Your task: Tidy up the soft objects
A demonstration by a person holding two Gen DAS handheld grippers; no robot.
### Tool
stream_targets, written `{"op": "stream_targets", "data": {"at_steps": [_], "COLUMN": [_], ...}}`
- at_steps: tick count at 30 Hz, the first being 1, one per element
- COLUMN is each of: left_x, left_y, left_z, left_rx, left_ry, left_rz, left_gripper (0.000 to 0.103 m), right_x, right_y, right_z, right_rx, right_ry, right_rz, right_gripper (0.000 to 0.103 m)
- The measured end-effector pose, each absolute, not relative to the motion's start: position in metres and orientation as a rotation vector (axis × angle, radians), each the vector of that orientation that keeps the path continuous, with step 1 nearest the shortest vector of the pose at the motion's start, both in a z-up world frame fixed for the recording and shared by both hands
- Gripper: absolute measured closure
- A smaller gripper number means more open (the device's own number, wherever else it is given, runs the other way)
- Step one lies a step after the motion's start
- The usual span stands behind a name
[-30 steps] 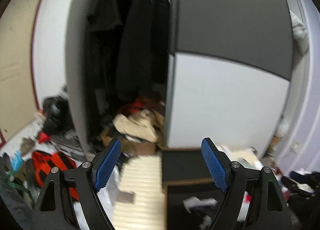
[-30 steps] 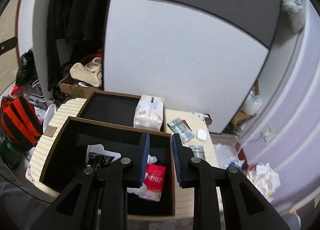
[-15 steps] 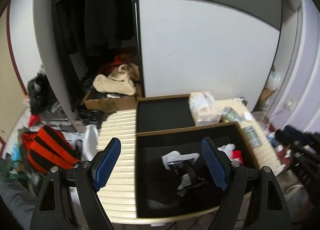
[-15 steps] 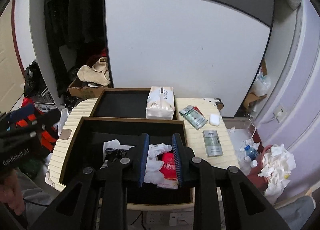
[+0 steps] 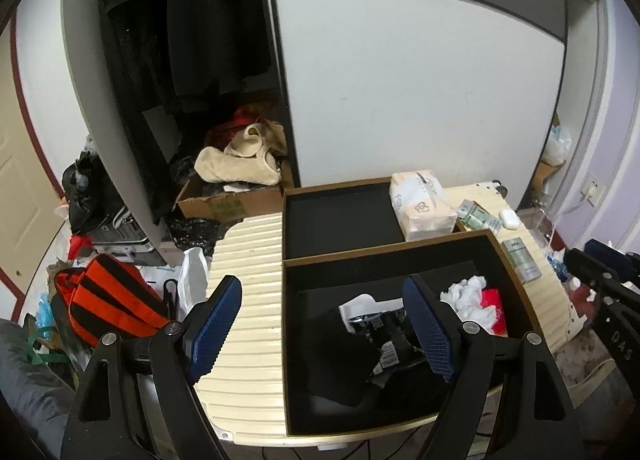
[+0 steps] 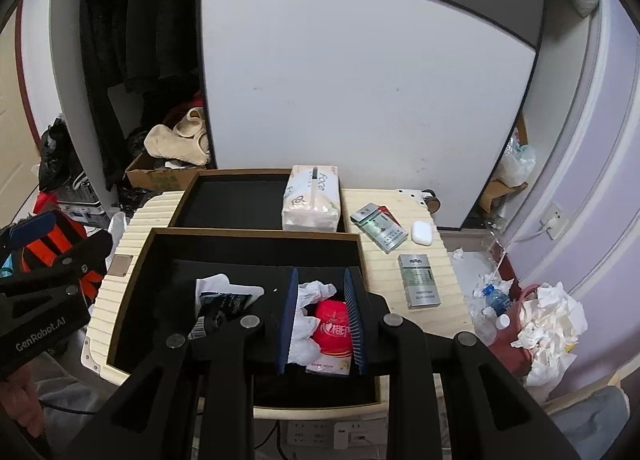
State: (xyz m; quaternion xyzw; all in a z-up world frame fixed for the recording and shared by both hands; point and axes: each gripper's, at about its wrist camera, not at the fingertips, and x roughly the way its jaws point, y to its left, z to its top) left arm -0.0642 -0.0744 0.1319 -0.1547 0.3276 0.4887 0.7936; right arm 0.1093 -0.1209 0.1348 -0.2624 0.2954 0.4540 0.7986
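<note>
Near black box (image 6: 256, 238) is the landmark. L gripper (image 5: 322, 330) hangs above its left wall, jaws wide, nothing btwn them. R gripper (image 6: 320, 320) is over the box's right end, jaws narrowed to a small gap, no grip seen. Red tissue pack (image 6: 334, 334) and crumpled white tissue (image 6: 316, 290) lie inside, right end; black packet (image 6: 224, 306) left of them

Red pack (image 6: 334, 334) partly hidden behind right jaws
</note>
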Motion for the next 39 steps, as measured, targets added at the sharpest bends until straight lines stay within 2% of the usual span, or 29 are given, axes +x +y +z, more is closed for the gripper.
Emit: {"op": "stream_targets", "data": {"at_steps": [21, 26, 29, 33, 36, 39], "left_x": [-0.051, -0.046, -0.039, -0.045, -0.047, -0.045], "left_y": [-0.092, -0.086, -0.066, -0.042, -0.039, -0.042], "left_z": [0.135, 0.124, 0.089, 0.041, 0.047, 0.059], "left_rx": [-0.142, -0.233, -0.436, -0.697, -0.705, -0.647], "left_ry": [0.689, 0.727, 0.873, 1.036, 1.016, 0.992], "left_rz": [1.031, 0.973, 0.9, 0.896, 0.904, 0.913], "left_gripper": [0.023, 0.023, 0.023, 0.024, 0.024, 0.023], "right_x": [0.112, 0.113, 0.119, 0.143, 0.152, 0.15], "right_y": [-0.126, -0.121, -0.118, -0.111, -0.11, -0.112], "right_z": [0.147, 0.142, 0.132, 0.102, 0.083, 0.082], "right_rx": [-0.513, -0.532, -0.544, -0.514, -0.535, -0.542], "right_ry": [0.558, 0.579, 0.636, 0.881, 0.992, 1.012], "right_rz": [0.938, 0.945, 0.927, 0.894, 0.85, 0.851], "right_gripper": [0.083, 0.083, 0.083, 0.082, 0.082, 0.082]}}
